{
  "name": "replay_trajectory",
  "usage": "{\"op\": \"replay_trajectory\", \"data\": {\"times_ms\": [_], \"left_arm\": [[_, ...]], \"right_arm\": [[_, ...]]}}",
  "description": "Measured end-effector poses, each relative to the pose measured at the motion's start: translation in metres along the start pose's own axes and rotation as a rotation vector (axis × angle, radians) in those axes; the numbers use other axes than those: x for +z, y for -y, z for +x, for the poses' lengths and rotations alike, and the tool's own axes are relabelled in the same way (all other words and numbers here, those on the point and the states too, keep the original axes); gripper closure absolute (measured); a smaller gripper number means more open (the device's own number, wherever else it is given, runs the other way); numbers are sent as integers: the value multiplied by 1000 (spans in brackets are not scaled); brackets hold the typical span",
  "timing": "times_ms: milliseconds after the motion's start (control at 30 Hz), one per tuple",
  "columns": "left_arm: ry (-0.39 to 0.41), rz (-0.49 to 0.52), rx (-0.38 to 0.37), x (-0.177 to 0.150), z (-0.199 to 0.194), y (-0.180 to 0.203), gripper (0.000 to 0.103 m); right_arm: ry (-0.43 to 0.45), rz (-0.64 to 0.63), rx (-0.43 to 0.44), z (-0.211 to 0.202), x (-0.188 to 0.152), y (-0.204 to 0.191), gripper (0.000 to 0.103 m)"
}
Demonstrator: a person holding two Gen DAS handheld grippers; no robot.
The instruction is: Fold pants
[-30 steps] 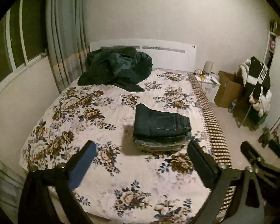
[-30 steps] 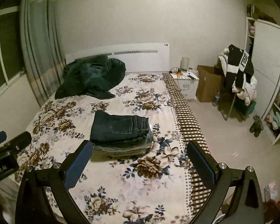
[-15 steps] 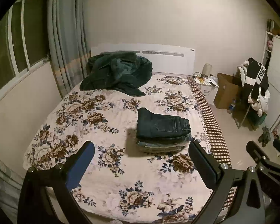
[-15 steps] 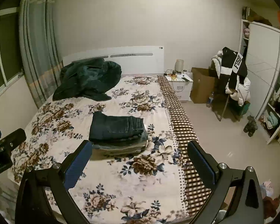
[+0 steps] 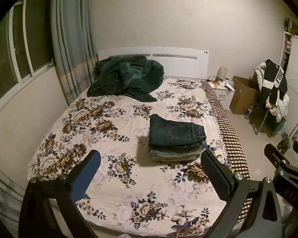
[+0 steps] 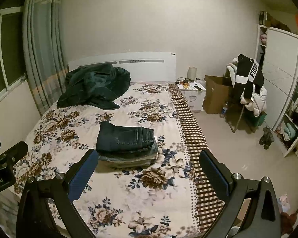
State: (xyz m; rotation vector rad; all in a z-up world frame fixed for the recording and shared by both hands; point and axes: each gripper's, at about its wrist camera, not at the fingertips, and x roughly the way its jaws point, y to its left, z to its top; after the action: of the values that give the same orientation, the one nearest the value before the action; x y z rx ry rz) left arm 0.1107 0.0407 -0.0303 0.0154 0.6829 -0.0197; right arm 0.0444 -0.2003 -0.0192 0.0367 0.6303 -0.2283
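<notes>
A stack of folded pants, dark blue jeans [image 5: 175, 133] on top, lies on the floral bed [image 5: 113, 178] towards its right side. It also shows in the right wrist view [image 6: 125, 138]. My left gripper [image 5: 151, 164] is open and empty, held above the foot of the bed, well short of the stack. My right gripper [image 6: 149, 163] is open and empty too, also back from the stack. The right gripper's body shows at the right edge of the left wrist view [image 5: 282, 168].
A dark green blanket [image 5: 125, 77] is heaped by the white headboard [image 5: 180, 63]. Curtains [image 5: 71, 45] and a window are on the left. A nightstand [image 6: 194, 93], cardboard box [image 6: 214, 97], clothes rack with garments [image 6: 248, 85] and wardrobe [image 6: 280, 79] stand right of the bed.
Both grippers have pulled back and risen from the bed; the stack looks smaller and farther away. The pants have not moved. Both grippers stay open.
</notes>
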Motion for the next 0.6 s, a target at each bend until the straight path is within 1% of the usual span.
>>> {"op": "replay_trajectory", "data": {"times_ms": [600], "left_arm": [[0, 1, 7, 1, -1, 0, 0]], "right_arm": [[1, 2, 14, 0, 2, 3, 0]]}}
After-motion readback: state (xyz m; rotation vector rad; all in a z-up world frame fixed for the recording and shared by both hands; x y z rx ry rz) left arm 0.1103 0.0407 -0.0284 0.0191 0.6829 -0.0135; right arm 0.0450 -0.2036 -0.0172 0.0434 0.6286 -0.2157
